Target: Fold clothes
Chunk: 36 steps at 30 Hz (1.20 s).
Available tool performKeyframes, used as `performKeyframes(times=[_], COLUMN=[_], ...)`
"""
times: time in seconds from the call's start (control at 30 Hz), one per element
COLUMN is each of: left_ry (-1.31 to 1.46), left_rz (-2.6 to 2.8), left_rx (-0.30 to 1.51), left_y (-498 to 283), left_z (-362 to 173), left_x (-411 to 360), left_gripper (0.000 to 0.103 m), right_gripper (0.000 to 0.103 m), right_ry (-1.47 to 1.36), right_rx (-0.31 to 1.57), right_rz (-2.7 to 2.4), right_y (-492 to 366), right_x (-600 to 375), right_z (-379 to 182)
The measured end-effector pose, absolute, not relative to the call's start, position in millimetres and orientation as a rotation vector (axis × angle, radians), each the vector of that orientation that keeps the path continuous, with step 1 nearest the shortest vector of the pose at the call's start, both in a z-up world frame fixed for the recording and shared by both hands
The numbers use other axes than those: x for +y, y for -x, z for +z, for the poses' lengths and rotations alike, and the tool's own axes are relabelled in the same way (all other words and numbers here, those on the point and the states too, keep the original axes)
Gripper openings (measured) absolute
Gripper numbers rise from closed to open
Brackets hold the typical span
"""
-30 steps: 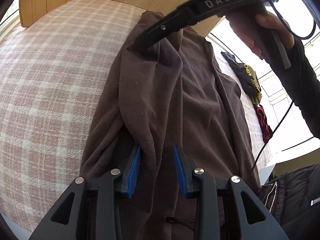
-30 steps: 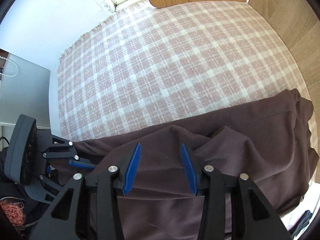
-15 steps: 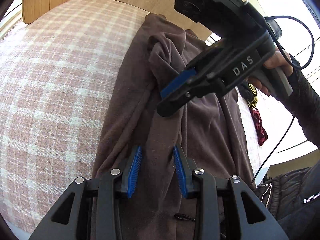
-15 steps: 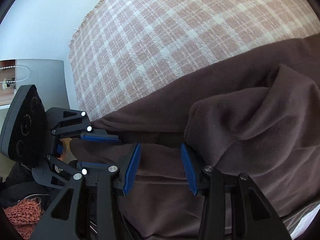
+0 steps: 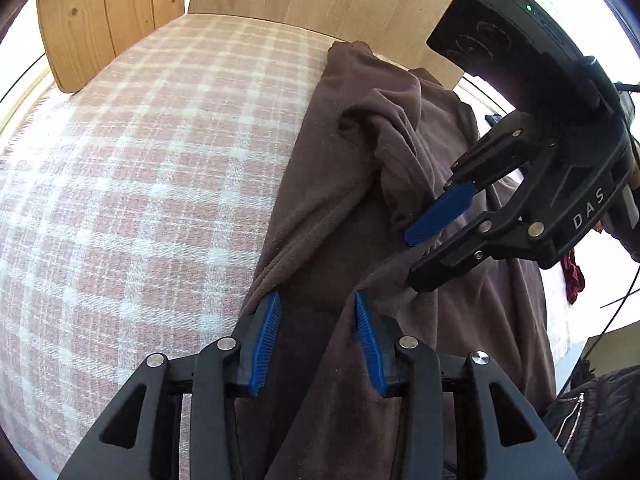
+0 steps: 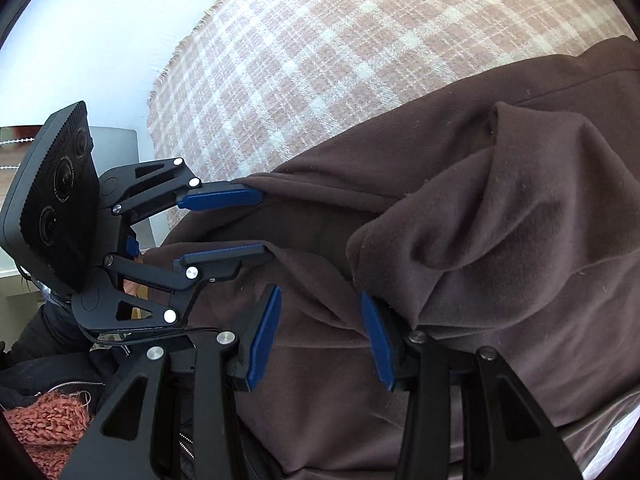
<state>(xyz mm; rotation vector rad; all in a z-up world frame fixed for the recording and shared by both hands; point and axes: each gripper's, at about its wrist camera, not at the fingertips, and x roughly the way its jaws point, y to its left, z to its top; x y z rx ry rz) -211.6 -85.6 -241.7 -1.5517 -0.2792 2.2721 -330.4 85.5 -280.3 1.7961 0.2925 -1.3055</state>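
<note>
Brown garment: one dark brown, soft fleece-like piece of clothing [image 5: 352,184] lies crumpled along the near edge of the bed, a bunched fold standing up at its middle.
Bed cover: one pink-and-cream checked woven blanket [image 5: 152,184] with a fringed edge, bare beyond the garment.
Left gripper: one black two-finger tool with blue ribbed pads [image 5: 316,340], low over the cloth; its jaws have just been opening and stand spread, brown fabric lying between the pads, no pad seen pressing it.
Right gripper: one matching black tool with blue pads [image 6: 320,340], its body marked "DAS" in the left wrist view; jaws spread, with the garment's raised fold lying against the outer side of one finger [image 6: 376,344] and flat cloth between the pads. Whether it pinches anything, the views do not settle.
Grippers together: two, near each other over the same stretch of garment, pointed across one another.
Wooden panels: two light wood boards [image 5: 108,12] stand at the far end of the bed.
Other textiles: one orange knitted piece [image 6: 48,428] at the person's side; one dark red cloth [image 5: 573,276] past the garment.
Person: a black zipped jacket [image 5: 592,420] shows at the edge.
</note>
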Motion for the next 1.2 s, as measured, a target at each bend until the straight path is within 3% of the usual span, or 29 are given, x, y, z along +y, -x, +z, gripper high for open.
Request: performKeyframes(times=[0.27,0.37,0.43,0.77,1.03,1.2], left_ry=[1.606,1.54,1.482,1.519,1.515,1.493], left_rz=[2.191,2.169,2.143,2.049,2.237,2.223], left_rx=[-0.233,-0.331,-0.387,-0.218,-0.168,-0.375], left_y=[200,206,217,269,289,298], left_z=[-245,-231,-224,-251,-244,-248], left_x=[-89,-88,-83,-22,-43,-58], left_gripper=[0.045,0.045,0.055,0.054,0.053,0.053], right_gripper=[0.042,0.042,0.042,0.042,0.041,0.041], right_ry=[-1.781,-1.802,-1.821,-1.833,-1.698,-1.672], right_rx=[0.252,0.257,0.23,0.178,0.407,0.464], right_rz=[-1.334,-1.334,-1.35,-1.497,-1.748,-1.728], right_y=[344,346,347,357,368,367], right_x=[79,82,92,130,131,117], right_z=[-276,-277,-278,-280,-271,-276])
